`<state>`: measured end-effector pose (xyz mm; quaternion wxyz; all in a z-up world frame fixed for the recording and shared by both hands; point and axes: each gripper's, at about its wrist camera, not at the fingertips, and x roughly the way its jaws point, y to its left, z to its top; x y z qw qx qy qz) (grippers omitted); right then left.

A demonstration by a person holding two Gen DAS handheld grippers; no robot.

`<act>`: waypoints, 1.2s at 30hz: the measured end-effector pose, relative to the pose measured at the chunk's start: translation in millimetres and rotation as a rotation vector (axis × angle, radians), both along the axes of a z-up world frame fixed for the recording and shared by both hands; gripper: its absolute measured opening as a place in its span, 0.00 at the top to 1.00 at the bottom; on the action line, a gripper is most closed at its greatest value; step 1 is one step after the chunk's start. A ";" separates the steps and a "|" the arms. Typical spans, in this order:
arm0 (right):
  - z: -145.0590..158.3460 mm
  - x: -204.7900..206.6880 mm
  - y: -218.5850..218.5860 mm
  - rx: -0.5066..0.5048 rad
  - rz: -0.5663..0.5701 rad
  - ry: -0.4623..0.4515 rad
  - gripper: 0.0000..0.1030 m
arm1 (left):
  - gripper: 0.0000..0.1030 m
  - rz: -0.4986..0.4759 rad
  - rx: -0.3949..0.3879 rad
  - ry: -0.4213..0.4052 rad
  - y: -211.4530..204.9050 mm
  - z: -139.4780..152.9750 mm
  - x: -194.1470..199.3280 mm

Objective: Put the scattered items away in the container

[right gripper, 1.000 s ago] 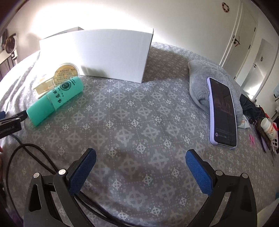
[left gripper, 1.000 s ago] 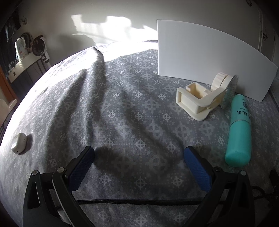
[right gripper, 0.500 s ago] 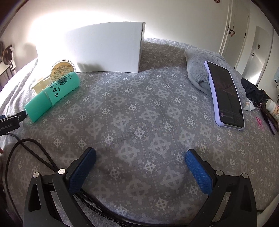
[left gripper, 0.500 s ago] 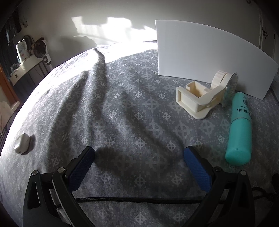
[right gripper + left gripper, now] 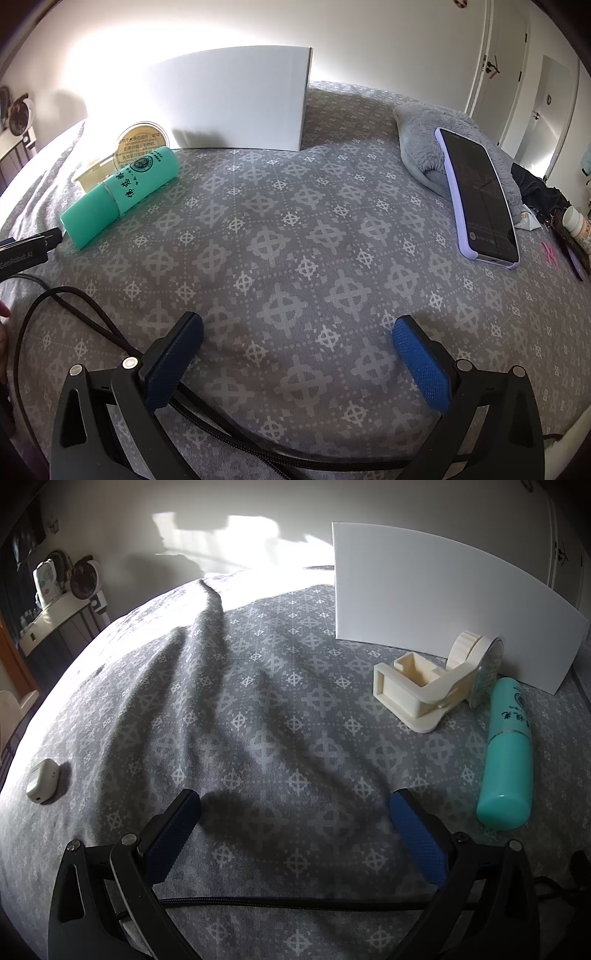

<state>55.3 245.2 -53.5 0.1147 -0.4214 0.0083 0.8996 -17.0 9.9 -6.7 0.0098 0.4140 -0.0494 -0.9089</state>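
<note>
A white box [image 5: 436,598] stands on the grey patterned bed; it also shows in the right wrist view [image 5: 236,107]. In front of it lie a cream plastic holder [image 5: 417,690], a round tin [image 5: 142,142] on edge and a teal bottle [image 5: 508,753], also in the right wrist view [image 5: 118,195]. A small white case [image 5: 41,781] lies far left. A phone in a lilac case [image 5: 478,192] rests on a grey plush pillow [image 5: 424,147]. My left gripper [image 5: 293,812] is open and empty above the bedspread. My right gripper [image 5: 297,336] is open and empty too.
Black cables [image 5: 74,314] run across the bed at the lower left of the right wrist view. Clutter with a pill bottle [image 5: 576,225] lies past the bed's right edge. A shelf with a fan [image 5: 83,579] stands at the far left.
The right gripper has swung its view a little leftward, so the box and the phone have shifted right and nearer in frame. The left gripper has barely moved. Both stay open.
</note>
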 end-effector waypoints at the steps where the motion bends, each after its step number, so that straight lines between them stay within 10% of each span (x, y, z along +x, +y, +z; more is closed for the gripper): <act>1: 0.0 -0.1 0.0 0.000 0.000 0.000 0.00 | 0.00 0.000 0.000 0.000 -0.1 0.0 0.1; 36: -0.6 -0.1 -0.7 0.001 -0.001 0.002 0.00 | 0.00 -0.001 0.008 -0.009 -2.6 -0.5 -3.0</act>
